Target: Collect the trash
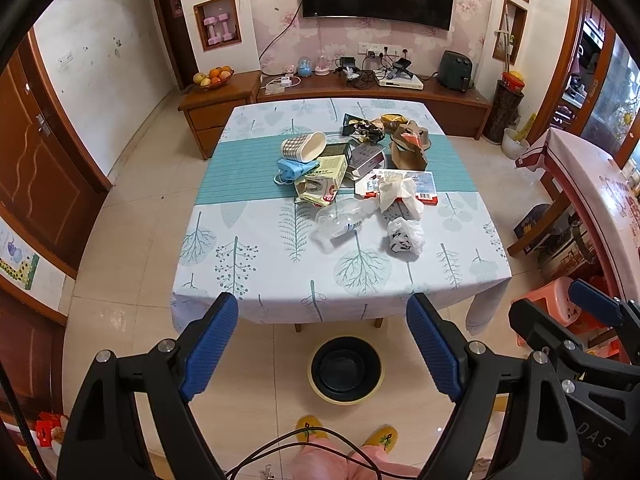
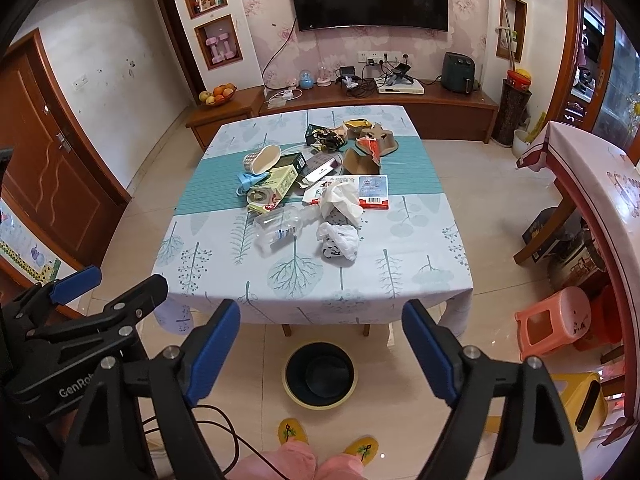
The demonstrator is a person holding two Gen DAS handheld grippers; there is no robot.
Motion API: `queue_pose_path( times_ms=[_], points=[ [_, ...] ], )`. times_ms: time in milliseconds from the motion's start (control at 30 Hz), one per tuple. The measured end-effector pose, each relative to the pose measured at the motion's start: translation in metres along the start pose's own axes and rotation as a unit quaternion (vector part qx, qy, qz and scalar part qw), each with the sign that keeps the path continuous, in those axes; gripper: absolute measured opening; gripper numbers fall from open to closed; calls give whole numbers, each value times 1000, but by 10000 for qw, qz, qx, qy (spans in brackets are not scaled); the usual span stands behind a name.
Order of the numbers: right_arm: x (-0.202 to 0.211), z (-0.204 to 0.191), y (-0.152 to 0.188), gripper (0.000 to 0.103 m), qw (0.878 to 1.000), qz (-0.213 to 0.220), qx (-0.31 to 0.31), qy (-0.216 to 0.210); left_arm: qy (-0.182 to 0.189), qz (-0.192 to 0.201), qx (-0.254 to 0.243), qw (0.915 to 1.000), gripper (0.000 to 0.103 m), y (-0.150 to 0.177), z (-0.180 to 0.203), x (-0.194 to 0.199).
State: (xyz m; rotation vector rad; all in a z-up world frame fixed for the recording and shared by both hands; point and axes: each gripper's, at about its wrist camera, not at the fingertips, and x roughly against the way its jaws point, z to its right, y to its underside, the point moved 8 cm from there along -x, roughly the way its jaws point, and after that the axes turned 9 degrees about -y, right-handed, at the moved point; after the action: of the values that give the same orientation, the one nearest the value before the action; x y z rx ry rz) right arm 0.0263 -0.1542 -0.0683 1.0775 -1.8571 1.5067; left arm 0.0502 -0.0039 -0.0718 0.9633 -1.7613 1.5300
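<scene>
A living room with a wall-mounted television and a low wooden cabinet is seen behind a square table (image 1: 248, 280) draped in a leaf-print cloth, with a teal band across its middle. Litter is heaped on and just in front of that band: a tipped paper cup (image 1: 304, 146), a blue face mask (image 1: 294, 170), flattened cartons, a crumpled tissue (image 1: 396, 190), a clear plastic bottle (image 1: 344, 220) and a knotted white plastic bag (image 1: 406, 236). A round black waste bin (image 1: 346, 368) with a pale rim is stood on the tiled floor just in front of the table's near edge, between the person's slippered feet and the table.

The pile is found ahead of and below both grippers, well apart from either. The bottle, nearest the front edge with the bag, is laid with its long axis slanting from near left to far right. In the right wrist view the bag (image 2: 338, 240) is set almost dead ahead, so the right hand is judged slightly better placed for it; the bottle is judged the left's nearer target.

The left gripper (image 1: 322, 346) is held with its blue pads spread wide and nothing between them. The right gripper (image 2: 320, 348) is likewise shown parted wide and empty. No litter has yet been picked up, and the bin appears to hold none.
</scene>
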Motion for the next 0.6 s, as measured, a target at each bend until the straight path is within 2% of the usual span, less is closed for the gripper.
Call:
queue_pose_path(
  times_ms=[600],
  points=[
    [2,-12,6,79,10000,38,-70,23,63,88,-42,9999,85,4,-6,3]
  ],
)
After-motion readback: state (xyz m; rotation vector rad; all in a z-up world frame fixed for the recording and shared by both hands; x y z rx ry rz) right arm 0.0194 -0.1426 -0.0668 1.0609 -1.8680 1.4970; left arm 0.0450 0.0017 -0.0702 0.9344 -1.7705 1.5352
